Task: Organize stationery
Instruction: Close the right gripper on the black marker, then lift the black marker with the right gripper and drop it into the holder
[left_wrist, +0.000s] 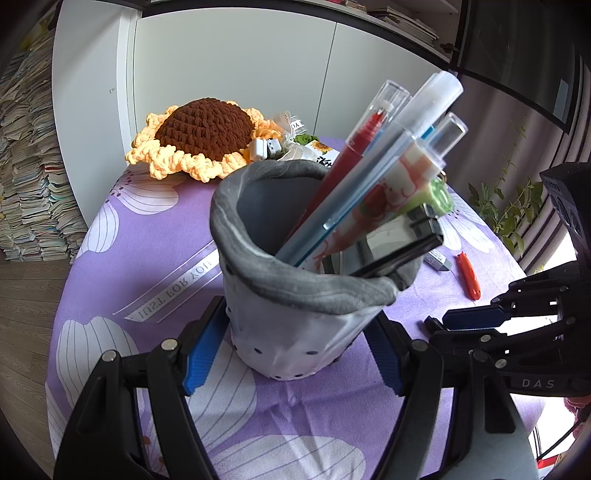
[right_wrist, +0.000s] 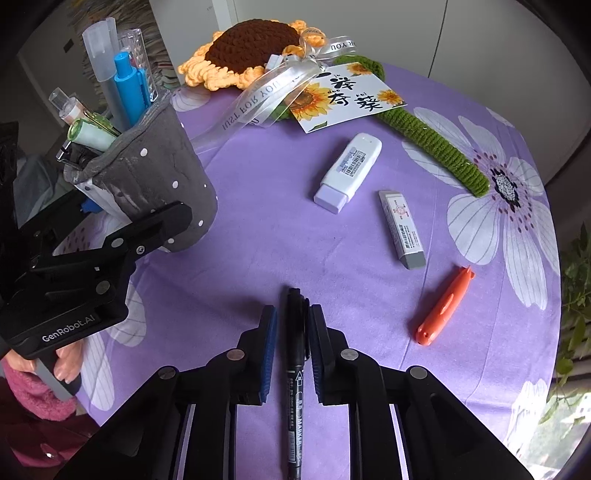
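Below, in the right wrist view, we note the right gripper (right_wrist: 291, 325) pitched steeply down at the tabletop (right_wrist: 258, 236), which is covered in a purple cloth with white flowers. Its jaws stand slightly apart, and a black marker (right_wrist: 294, 369) lies lengthwise in the gap between the blue pads. We see a sliver of cloth on each side of the barrel, so the pads do not appear to press on it. The marker is slim, black, with white print along the barrel and its cap end toward the far side of the tabletop.

We note the left gripper (left_wrist: 295, 339) angled downward with its jaws clamped on the base of a soft grey-and-white pen holder (left_wrist: 303, 295), one blue pad on each flank. The holder stands on the cloth, its dark grey rim folded over, with a red pen (left_wrist: 347, 158), a blue pen (right_wrist: 129, 88) and several clear-capped ones leaning out. In the right wrist view a hand (right_wrist: 68, 363) with a pink cuff grips the left gripper's handle at the lower left edge.

Loose on the cloth: a white correction tape (right_wrist: 349, 171), a grey eraser (right_wrist: 401, 229) and an orange pen (right_wrist: 445, 306), all well apart from either set of jaws. A crocheted sunflower (right_wrist: 251, 48) with ribbon and card lies at the far edge.
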